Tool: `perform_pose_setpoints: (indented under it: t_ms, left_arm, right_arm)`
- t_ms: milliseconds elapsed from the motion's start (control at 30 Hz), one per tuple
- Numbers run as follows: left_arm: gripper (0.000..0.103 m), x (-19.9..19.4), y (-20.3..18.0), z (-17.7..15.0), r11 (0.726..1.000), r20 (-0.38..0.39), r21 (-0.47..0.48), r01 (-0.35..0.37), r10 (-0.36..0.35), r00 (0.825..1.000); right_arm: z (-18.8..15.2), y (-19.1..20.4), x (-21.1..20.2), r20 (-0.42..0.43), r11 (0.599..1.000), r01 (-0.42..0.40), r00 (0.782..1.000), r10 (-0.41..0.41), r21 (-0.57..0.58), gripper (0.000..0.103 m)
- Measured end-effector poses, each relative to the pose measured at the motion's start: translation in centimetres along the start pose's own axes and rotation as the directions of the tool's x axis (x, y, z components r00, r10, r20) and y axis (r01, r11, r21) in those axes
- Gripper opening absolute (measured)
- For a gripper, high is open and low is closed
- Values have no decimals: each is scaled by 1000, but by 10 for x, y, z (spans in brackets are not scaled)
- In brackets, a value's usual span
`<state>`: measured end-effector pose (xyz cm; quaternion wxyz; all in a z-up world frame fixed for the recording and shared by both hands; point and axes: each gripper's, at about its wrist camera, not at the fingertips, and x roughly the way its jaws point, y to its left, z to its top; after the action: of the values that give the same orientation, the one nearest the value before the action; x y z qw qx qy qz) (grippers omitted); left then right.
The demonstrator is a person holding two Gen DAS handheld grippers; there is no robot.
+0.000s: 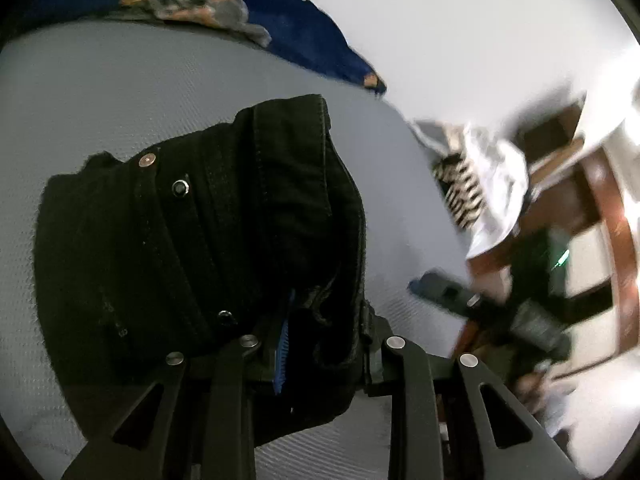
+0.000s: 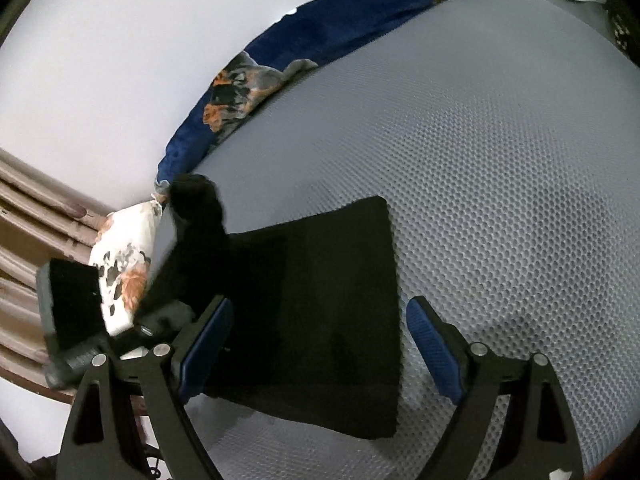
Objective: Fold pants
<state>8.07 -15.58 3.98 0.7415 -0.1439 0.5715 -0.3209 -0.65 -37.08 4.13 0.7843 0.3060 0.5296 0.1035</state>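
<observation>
Left gripper (image 1: 320, 344) clamped on cloth; right gripper (image 2: 320, 340) spread wide.

Black pants (image 1: 192, 248) bury the left gripper (image 1: 324, 344) fingertips; the furniture (image 1: 592, 216) at right is motion-blurred

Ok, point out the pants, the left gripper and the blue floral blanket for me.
pants (image 1: 192, 240), left wrist view, front panel near the rivets
left gripper (image 1: 324, 344), left wrist view, between its fingertips
blue floral blanket (image 2: 320, 36), right wrist view, plain blue part
</observation>
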Motion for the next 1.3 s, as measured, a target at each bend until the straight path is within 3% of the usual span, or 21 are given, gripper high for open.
perform_pose_setpoints:
  t_ms: [133,233,300,333,367,467,533,633,767,867,933,1200,1300]
  left_arm:
    - [28,25,-1,-20,993,-35,92,-70,74,997]
    - [33,28,-2,-21,994,-38,87,-64,68,997]
    - [50,21,-10,-21,995,-53,96,-38,43,998]
    - [66,17,-11,-21,994,-53,106,-14,20,998]
    - [74,6,-16,-23,992,-34,130,6,-1,999]
    - [76,-26,-25,-28,973,32,231,-5,-3,999]
    - [77,-42,-17,-30,972,66,230,-46,31,997]
    - [77,-62,17,-30,983,95,141,-118,105,990]
    - [77,-75,57,-34,978,109,31,-207,203,973]
    - [77,-84,88,-37,966,112,-53,-252,256,960]
    - [77,-83,100,-40,962,96,-91,-259,267,959]
    - [77,-67,121,-42,952,33,-149,-269,276,960]
    - [77,-61,122,-40,950,25,-158,-268,275,961]
  right_arm:
    - [1,-3,9,-13,1000,-5,1000,5,2,88]
    - [2,-3,18,-36,1000,-31,999,31,2,88]
    - [3,-4,25,-59,998,-68,996,69,11,88]
    - [4,-4,30,-73,995,-95,993,96,21,88]
    - [4,-5,33,-87,993,-119,989,121,28,88]
    - [5,-7,48,-135,982,-184,973,189,51,88]
    - [7,-6,57,-161,977,-207,964,212,51,88]
    - [11,-5,68,-189,978,-206,960,207,28,86]
    - [17,-9,83,-234,968,-251,940,250,27,81]
    - [24,-13,93,-250,967,-255,936,249,6,65]
    - [28,-19,101,-274,958,-288,920,281,17,55]
    - [40,-26,119,-307,908,-417,862,404,24,49]
    - [40,-22,119,-313,907,-421,860,403,10,48]
